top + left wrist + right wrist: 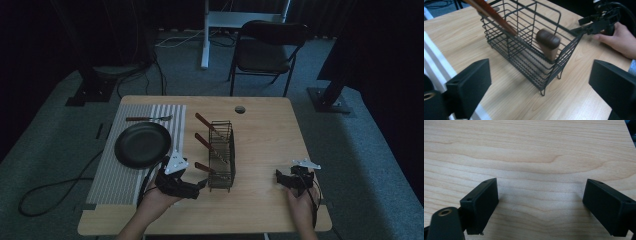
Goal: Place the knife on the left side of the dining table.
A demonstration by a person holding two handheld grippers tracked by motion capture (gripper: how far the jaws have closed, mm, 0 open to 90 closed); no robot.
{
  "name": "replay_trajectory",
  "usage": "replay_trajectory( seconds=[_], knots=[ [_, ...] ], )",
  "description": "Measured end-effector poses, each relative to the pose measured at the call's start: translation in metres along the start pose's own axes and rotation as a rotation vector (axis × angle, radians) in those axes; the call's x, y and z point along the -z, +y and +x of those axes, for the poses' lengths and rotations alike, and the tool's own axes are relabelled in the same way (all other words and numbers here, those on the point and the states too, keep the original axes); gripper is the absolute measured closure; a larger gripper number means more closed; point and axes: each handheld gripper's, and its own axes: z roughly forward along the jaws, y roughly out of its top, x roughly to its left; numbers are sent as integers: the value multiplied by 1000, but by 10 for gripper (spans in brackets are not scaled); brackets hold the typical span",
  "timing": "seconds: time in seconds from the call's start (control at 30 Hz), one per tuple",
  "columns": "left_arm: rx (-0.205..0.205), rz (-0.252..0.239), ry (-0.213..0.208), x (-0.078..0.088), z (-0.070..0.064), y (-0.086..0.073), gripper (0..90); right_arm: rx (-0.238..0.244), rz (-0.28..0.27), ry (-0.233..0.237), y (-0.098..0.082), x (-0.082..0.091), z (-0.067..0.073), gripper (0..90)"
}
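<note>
The work in hand centres on the black wire cutlery basket standing on the light wooden desk, with three brown wooden-handled utensils leaning out of it. The nearest of them, a utensil with a stubby rounded dark-brown wooden handle, sits in the basket's end compartment closest to the person, and its handle pokes up and out over the basket's rim toward the left gripper. That gripper hovers just beside the basket's near end, its fingers spread wide and holding nothing, aimed straight at the handle.

The handle looks like smooth, varnished wood: stiff, light, and probably a little slick, so the sensible place to pinch it is across its thick middle, above the rim wire, where the flat sides give the pads a broad seat. The working end is hidden inside the mesh, so I cannot tell whether it is a knife or something else; it may catch on the wires if drawn out at an angle, and a pull along the handle's own lean seems safest. The basket itself is light wire on small feet and would likely slide or tip if the utensil drags against it.

The right gripper rests on the desk well to the right of the basket, its fingers also released, over bare wood. To the left of the basket, a round black plate lies on a grey-and-white striped mat.
</note>
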Motion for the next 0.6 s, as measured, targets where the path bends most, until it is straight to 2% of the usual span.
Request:
replay_trajectory(
  seconds=[0.07,0.13,0.17,0.2,0.23,0.37,0.43,0.5,0.6],
  knots=[
    [2,-1,7,0,-1,2,65,1,0,0,0,0,0,122],
    [13,-24,11,0,-2,4,151,1,0,0,0,0,0,122],
    [29,-30,7,0,-2,5,151,1,0,0,0,0,0,122],
    [29,-30,7,0,-2,5,195,1,0,0,0,0,0,122],
    [45,-41,5,-1,-2,5,246,1,0,0,0,0,0,122],
    [80,-63,-11,-2,1,4,350,0,0,0,0,0,0,122],
    [73,-77,-14,-1,0,3,357,0,0,0,0,0,0,122],
    [72,-83,-3,0,-1,2,413,0,0,0,0,0,0,122],
    [78,-81,-13,0,0,2,474,0,0,0,0,0,0,123]
  ],
)
